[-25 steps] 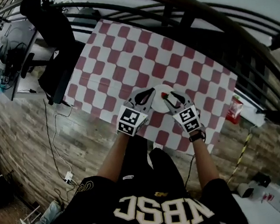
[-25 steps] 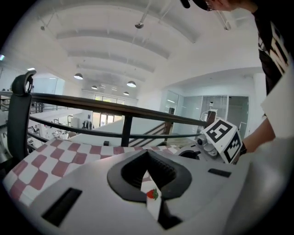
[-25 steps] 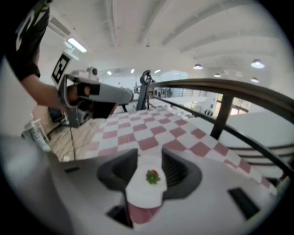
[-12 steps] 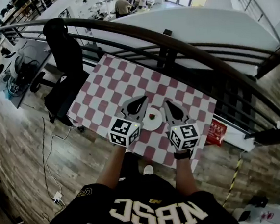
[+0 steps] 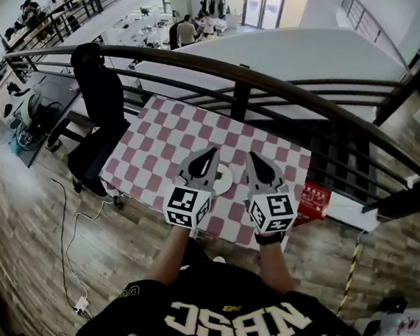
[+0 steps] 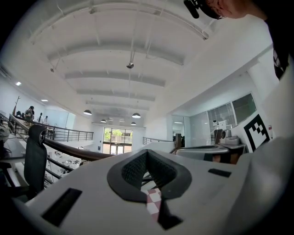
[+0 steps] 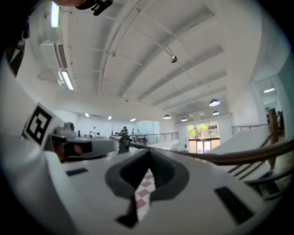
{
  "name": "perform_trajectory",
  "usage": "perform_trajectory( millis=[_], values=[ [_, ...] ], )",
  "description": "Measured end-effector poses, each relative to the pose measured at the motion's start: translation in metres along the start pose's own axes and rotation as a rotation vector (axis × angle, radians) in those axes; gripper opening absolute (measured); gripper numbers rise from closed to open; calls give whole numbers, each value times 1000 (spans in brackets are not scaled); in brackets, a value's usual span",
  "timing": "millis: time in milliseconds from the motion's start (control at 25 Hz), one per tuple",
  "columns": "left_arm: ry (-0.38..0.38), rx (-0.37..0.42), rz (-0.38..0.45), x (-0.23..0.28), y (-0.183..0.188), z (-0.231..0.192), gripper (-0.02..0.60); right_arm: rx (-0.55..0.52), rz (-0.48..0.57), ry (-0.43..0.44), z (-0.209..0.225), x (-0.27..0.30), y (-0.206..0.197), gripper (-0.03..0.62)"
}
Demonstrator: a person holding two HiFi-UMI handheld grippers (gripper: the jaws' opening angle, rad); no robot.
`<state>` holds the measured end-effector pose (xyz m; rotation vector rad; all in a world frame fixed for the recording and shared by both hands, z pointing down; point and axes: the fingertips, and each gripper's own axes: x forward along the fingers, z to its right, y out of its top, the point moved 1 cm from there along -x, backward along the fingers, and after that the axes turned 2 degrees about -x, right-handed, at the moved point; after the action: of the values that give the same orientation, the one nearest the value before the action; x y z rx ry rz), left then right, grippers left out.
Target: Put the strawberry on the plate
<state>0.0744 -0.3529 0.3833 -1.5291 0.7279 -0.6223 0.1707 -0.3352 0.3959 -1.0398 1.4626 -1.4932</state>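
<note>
Hanging level, the grey left claw (image 5: 207, 156) and grey right claw (image 5: 254, 161), each bearing a marker cube, are pressed together on nothing; only checked cloth shows through their slits. Between the 2 peeks a small round white plate (image 5: 224, 180), its left side hidden behind the left claw. The strawberry cannot be made out; if it lies on the plate, that claw covers it. My worry: a claw lowered unsighted could clip the plate's rim and slide it across the desk (image 5: 164, 135) in its red-and-white checked cloth. Left of the plate are brown plank floor (image 5: 37, 217) and a black office chair (image 5: 102, 85). Beyond the plate a dark curved metal railing (image 5: 260, 70) guards an open hall; anything rolling off that edge could drop through.
</note>
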Motion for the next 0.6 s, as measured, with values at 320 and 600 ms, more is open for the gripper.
perform_trajectory(
  millis=[320,600],
  values=[
    [37,-16,19,-19,-10,14,15,-7,19,32,-18,-21,-8,18],
    [25,-14,-3,-22,-19,30,15,13,26,7,-11,-37,-14,18]
  ],
)
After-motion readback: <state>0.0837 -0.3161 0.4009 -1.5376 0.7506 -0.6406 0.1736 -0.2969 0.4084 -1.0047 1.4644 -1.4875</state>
